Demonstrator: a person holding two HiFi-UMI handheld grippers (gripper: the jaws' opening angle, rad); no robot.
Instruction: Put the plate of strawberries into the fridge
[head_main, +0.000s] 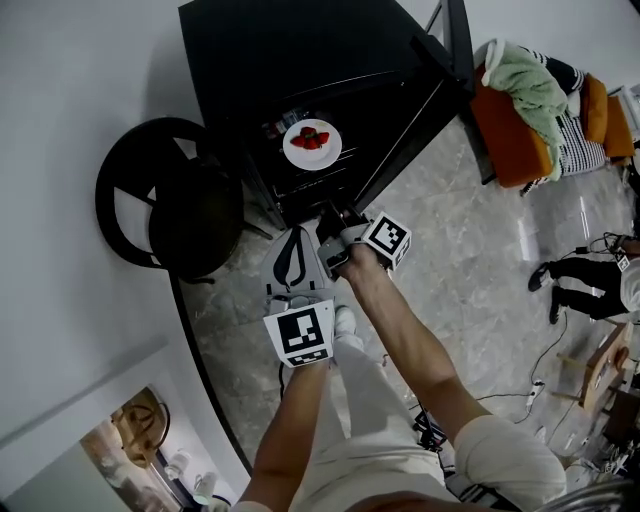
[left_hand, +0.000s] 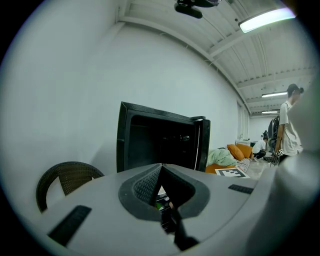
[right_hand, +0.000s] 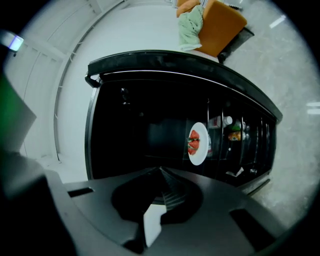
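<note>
A white plate of red strawberries rests on a shelf inside the open black fridge. The right gripper view shows the plate ahead, turned on its side, deep in the dark fridge. My right gripper hovers just outside the fridge opening, below the plate, shut with nothing between its jaws. My left gripper is beside it and a little further back, also shut and empty, pointing at the fridge.
The fridge door stands open to the right, with bottles on its shelves. A dark round wicker chair stands left of the fridge. An orange sofa with green cloth is at the right. Cables lie on the floor.
</note>
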